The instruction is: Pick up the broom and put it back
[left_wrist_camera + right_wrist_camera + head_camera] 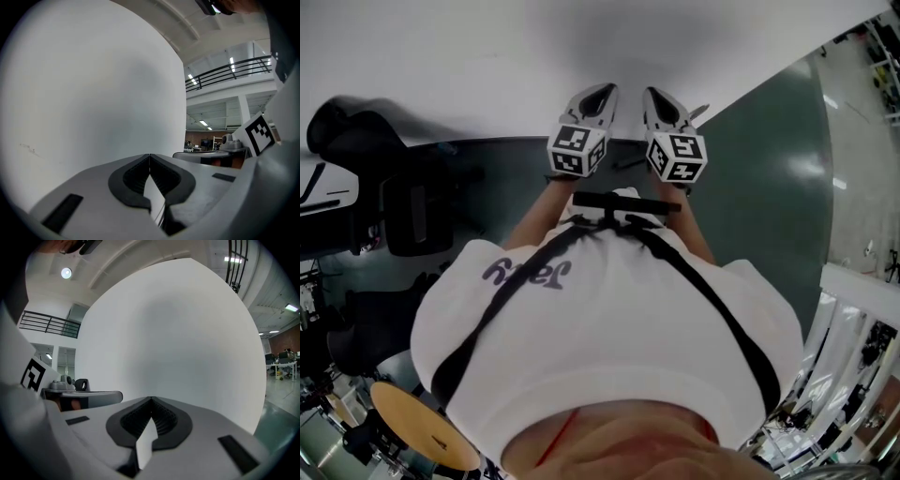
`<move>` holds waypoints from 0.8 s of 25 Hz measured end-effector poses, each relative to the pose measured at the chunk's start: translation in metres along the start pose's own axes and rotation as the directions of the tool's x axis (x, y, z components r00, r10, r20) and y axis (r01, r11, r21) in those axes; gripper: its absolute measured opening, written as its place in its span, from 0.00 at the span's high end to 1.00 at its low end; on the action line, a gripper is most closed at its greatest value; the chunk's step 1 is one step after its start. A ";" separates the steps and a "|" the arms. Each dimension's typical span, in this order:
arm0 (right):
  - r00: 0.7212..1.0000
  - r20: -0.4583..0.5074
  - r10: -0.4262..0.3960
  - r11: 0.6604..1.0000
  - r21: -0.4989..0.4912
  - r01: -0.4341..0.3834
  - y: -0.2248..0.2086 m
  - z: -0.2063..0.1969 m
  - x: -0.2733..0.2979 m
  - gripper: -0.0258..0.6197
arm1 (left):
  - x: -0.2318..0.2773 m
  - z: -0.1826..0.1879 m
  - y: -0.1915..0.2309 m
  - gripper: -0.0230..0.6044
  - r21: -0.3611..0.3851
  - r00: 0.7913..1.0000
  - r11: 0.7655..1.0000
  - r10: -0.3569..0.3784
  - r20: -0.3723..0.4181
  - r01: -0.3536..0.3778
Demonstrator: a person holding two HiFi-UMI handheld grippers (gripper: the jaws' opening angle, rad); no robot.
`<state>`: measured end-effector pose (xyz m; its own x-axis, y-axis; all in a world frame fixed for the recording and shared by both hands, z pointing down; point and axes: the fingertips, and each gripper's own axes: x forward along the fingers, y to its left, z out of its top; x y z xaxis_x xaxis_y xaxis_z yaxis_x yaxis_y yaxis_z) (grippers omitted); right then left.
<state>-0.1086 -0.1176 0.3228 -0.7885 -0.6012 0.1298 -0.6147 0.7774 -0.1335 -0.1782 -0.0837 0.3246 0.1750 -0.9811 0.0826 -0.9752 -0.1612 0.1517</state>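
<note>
No view shows the broom, so its place cannot be told. The left tongs (pixel 602 92) are closed: in the left gripper view their dark ribbed pads (pixel 136 176) meet at the tips with nothing between them. The right tongs (pixel 656 96) are closed too, tip to tip and empty. Both sit side by side, just apart, each with its marker cube (pixel 577 150) close in front of the person's white shirt (pixel 609 328).

Straight ahead of both tongs stands a plain white wall (pixel 487 56), near and filling most of each gripper view. Its vertical edge (pixel 259 357) lies to the right of the right tongs. Past that edge dark green floor (pixel 769 187) runs open, with desks (pixel 281 366) well apart in the distance.

To the left of the left tongs, a black chair (pixel 403 197) stands by the wall's foot. A round wooden stool (pixel 417 422) sits behind the person on that side. A white railing (pixel 862 291) bounds the floor well to the right.
</note>
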 end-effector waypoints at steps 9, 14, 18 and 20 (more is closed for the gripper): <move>0.998 -0.039 -0.049 0.997 0.050 0.051 -0.036 -0.007 0.005 0.95 | 0.018 0.000 -0.011 0.94 -0.025 1.000 0.999 0.024 -0.001 -0.024; 0.996 -0.067 -0.064 0.995 0.077 0.069 -0.042 -0.016 0.010 0.95 | 0.024 0.005 -0.009 0.94 -0.014 1.000 1.000 0.021 0.006 -0.021; 0.996 -0.061 -0.058 0.995 0.073 0.062 -0.047 -0.008 0.017 0.95 | 0.028 0.011 -0.008 0.94 -0.007 0.999 0.999 0.031 0.012 -0.031; 0.997 -0.055 -0.058 0.996 0.070 0.061 -0.049 -0.004 0.020 0.95 | 0.029 0.013 -0.007 0.94 -0.004 0.999 0.999 0.036 0.015 -0.036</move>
<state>-0.0941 -0.1674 0.3359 -0.7494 -0.6338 0.1916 -0.6619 0.7240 -0.1940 -0.1684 -0.1124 0.3132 0.1380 -0.9877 0.0736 -0.9802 -0.1256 0.1529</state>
